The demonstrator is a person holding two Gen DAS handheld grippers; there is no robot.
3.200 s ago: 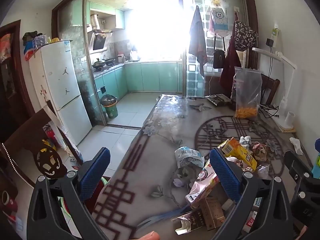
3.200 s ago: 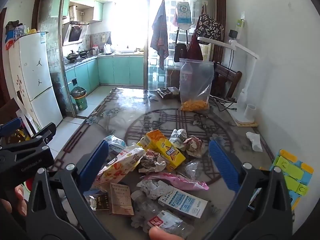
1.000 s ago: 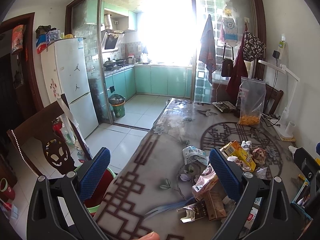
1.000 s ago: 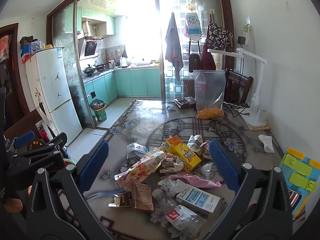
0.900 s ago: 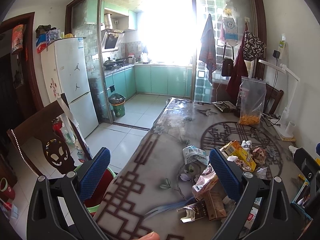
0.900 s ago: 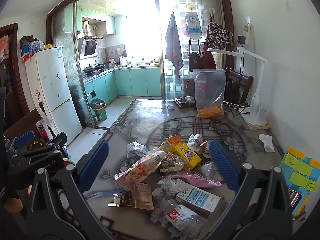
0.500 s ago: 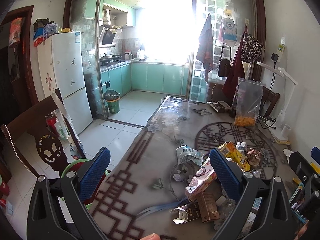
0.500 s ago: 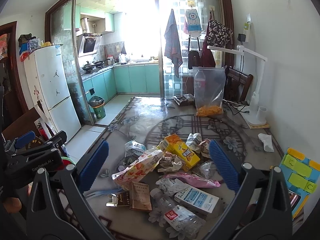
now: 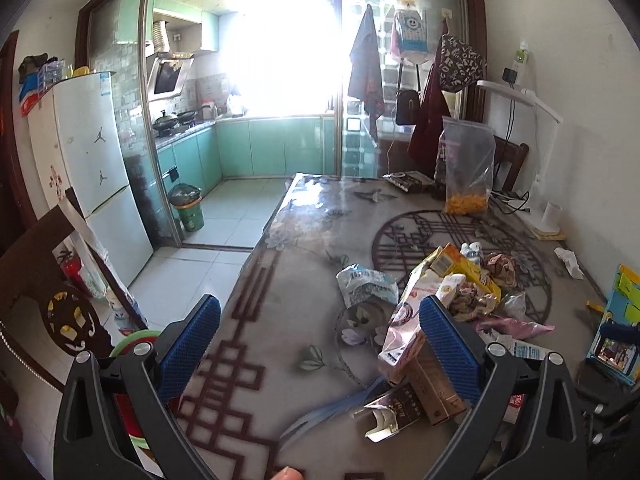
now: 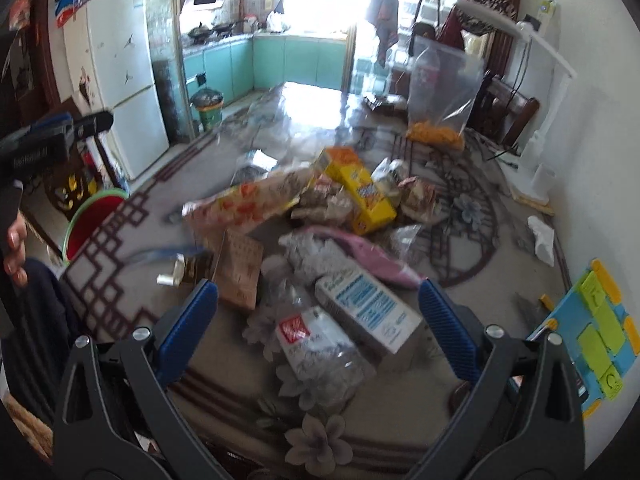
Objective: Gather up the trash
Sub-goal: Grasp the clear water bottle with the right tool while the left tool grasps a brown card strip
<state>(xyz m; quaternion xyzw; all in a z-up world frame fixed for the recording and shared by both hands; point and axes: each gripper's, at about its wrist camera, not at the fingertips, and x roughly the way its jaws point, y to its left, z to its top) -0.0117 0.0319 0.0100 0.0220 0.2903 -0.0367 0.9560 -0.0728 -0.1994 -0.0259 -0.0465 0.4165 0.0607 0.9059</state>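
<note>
A heap of trash lies on the patterned table (image 9: pixel 280 292): a yellow carton (image 10: pixel 362 192), a long snack bag (image 10: pixel 244 206), a pink wrapper (image 10: pixel 372 258), a white-blue box (image 10: pixel 366 310), a crumpled clear bottle (image 10: pixel 316 344), a brown carton (image 10: pixel 240 274) and a blue-white packet (image 9: pixel 366 286). My right gripper (image 10: pixel 318 322) is open, low over the near end of the heap, the bottle and box between its fingers. My left gripper (image 9: pixel 318 344) is open and empty over the table's left part. The left gripper also shows in the right wrist view (image 10: pixel 52 138).
A red bin with a green rim (image 10: pixel 94 220) stands on the floor left of the table. A clear bag with orange snacks (image 9: pixel 468 172) and a white lamp (image 9: pixel 540 160) stand at the table's far end. A blue-yellow board (image 10: pixel 596 320) lies at the right. A dark chair (image 9: pixel 48 296) is at the left.
My right gripper has tipped down and moved forward over the near trash. My left gripper has shifted a little right and closer to the table.
</note>
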